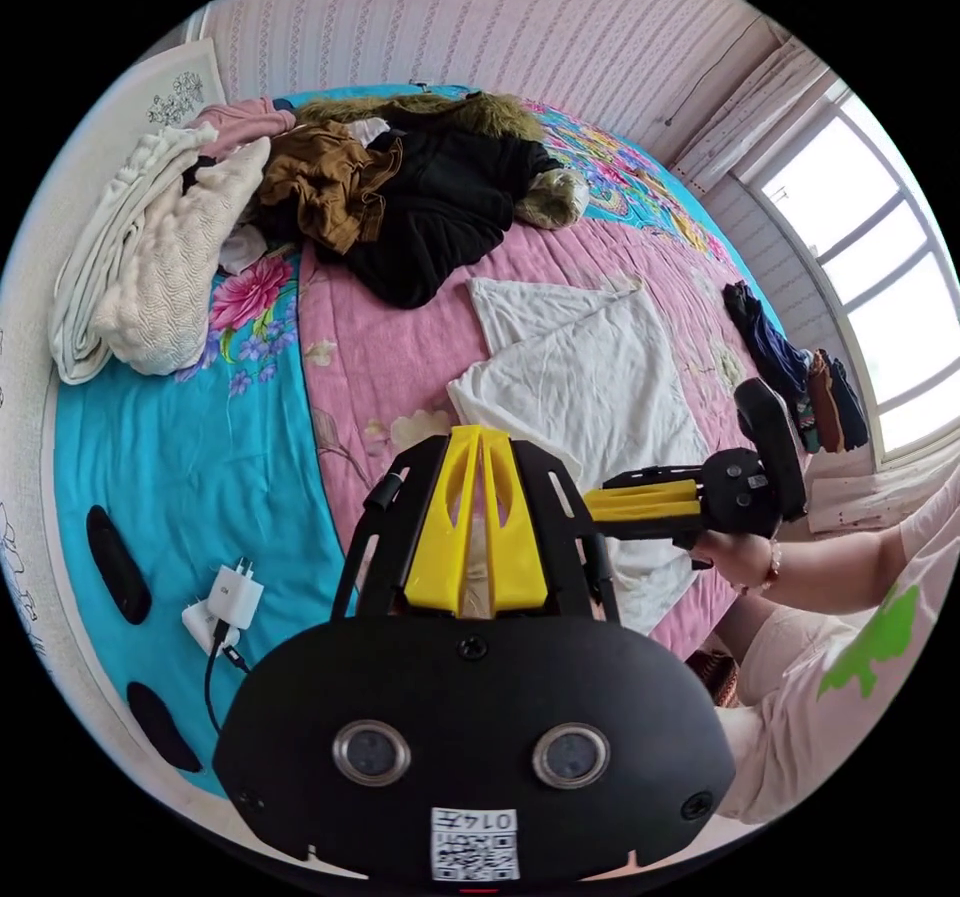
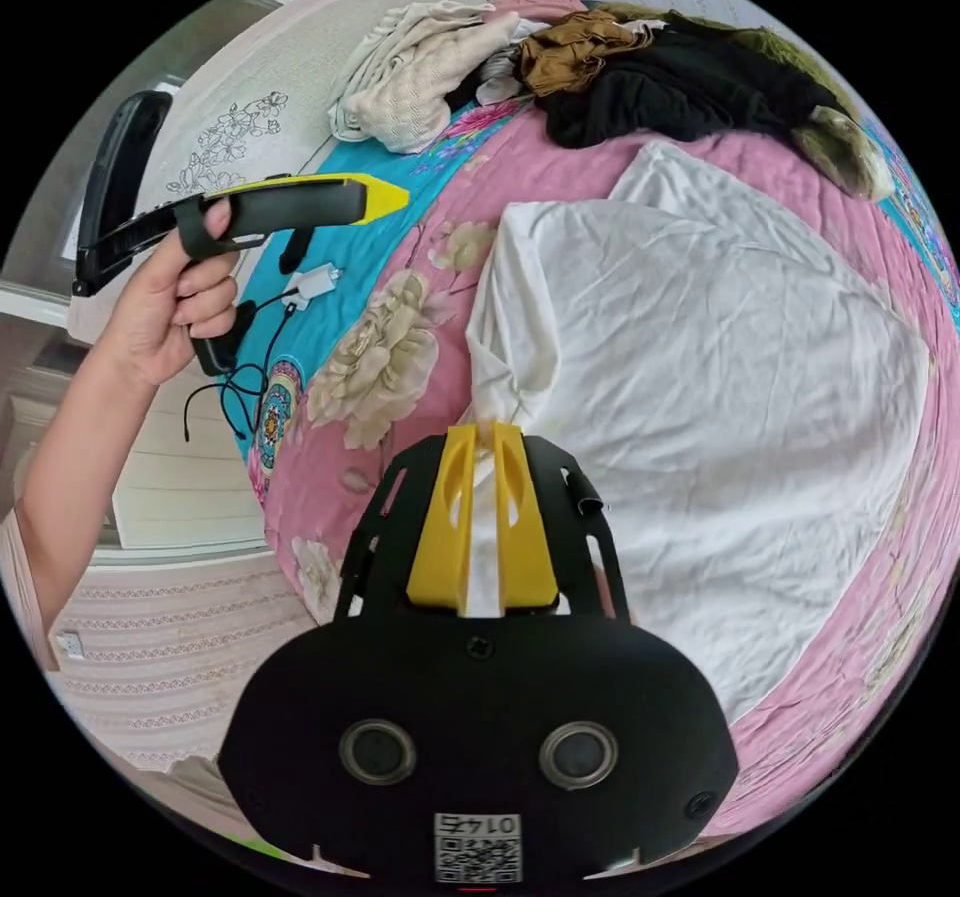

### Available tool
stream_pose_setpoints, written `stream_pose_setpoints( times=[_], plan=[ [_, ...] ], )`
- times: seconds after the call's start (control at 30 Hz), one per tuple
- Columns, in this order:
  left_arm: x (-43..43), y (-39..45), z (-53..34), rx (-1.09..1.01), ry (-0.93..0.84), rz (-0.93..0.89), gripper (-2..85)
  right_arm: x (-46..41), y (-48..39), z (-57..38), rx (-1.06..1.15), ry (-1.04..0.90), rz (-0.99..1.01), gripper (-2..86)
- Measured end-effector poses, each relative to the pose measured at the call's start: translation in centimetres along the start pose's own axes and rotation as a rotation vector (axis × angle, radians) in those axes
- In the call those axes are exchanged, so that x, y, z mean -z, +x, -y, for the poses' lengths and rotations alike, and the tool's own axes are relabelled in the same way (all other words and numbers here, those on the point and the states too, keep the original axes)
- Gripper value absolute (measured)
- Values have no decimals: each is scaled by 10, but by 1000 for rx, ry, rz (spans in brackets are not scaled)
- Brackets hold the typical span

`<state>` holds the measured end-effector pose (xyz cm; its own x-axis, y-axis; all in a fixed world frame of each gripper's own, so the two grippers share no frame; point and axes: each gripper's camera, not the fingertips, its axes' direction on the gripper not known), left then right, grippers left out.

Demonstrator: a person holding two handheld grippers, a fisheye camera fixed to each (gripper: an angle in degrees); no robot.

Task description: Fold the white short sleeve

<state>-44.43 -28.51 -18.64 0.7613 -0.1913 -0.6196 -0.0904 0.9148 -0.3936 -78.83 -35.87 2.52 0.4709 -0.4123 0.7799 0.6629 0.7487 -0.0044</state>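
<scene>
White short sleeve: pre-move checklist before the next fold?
1. Right gripper clamped on the white short sleeve: ok, cloth sits pinched between both jaws.
2. Left gripper gripping cloth: not ok, jaws closed with nothing between them, held over the pink quilt.
3. Shirt lying flat: ok, spread out, lightly wrinkled.
4. Clothes pile off the shirt: cannot tell at the black jacket's edge.
5. Chargers and cable away from the shirt: ok, on the blue sheet.
</scene>
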Motion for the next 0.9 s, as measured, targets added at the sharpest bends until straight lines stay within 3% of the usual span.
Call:
stream_pose_setpoints(
  times=[0.1,0.17,0.23,0.4,0.53,0.63,0.77,0.9],
  plan=[
    [16,-9,-24,25,28,-20,-10,13,-22,0,136,54,22,13],
    [24,-15,-38,47,37,-29,-10,12,-56,-5,376,22,-100,14],
    [32,-23,-58,79,43,-45,-10,16,-62,-10,417,49,-155,23],
    [37,-30,-91,121,36,-74,-10,26,-25,-7,267,-21,74,92],
    [36,-26,-110,131,44,-107,-10,34,-5,2,157,70,17,85],
    [32,-23,-121,130,37,-136,-10,11,-16,15,235,-59,165,82],
    [27,-19,-134,110,1,-136,-10,41,-44,12,402,46,15,69],
    [20,-15,-149,99,-18,-163,-10,62,-18,40,358,70,-32,60]
  ],
)
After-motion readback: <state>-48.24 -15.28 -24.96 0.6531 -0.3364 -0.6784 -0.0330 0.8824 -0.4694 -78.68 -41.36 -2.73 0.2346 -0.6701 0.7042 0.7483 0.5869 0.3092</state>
